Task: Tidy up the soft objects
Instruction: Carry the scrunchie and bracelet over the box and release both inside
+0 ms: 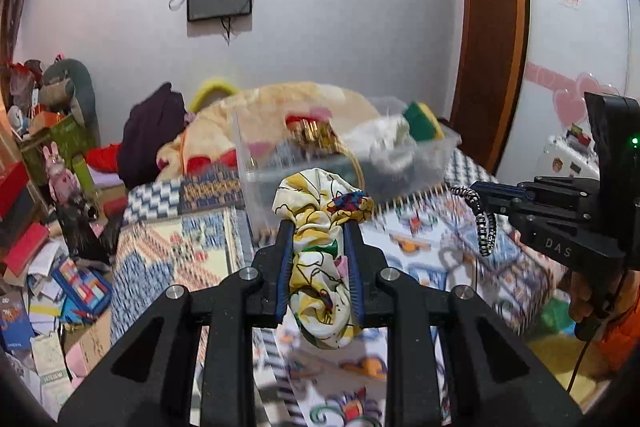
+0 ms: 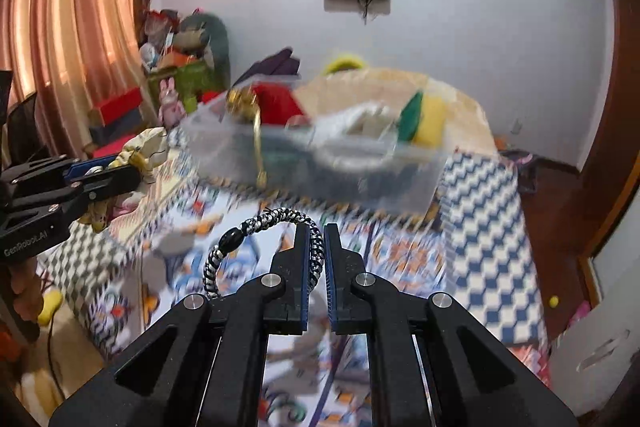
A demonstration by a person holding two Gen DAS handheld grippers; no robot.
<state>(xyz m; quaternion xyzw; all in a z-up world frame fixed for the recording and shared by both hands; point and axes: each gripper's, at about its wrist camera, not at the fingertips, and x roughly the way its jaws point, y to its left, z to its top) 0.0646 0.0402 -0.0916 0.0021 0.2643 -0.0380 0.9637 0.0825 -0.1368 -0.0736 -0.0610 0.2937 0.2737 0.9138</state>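
We are clamping a yellow printed fabric scrunchie [image 1: 318, 251] in our left hand-held gripper [image 1: 319, 227] and pinching a black-and-white braided cord bracelet [image 2: 316, 247] in our right hand-held gripper [image 2: 317, 231].

The right gripper [image 2: 319, 247] clamps a black-and-white braided bracelet [image 2: 276, 223]; beyond it a clear bin [image 2: 416, 183] sits on the patterned bed [image 2: 488, 227].

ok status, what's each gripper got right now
Left gripper shut on yellow scrunchie. Right gripper shut on braided band. Clear bin ahead, nothing blocking.
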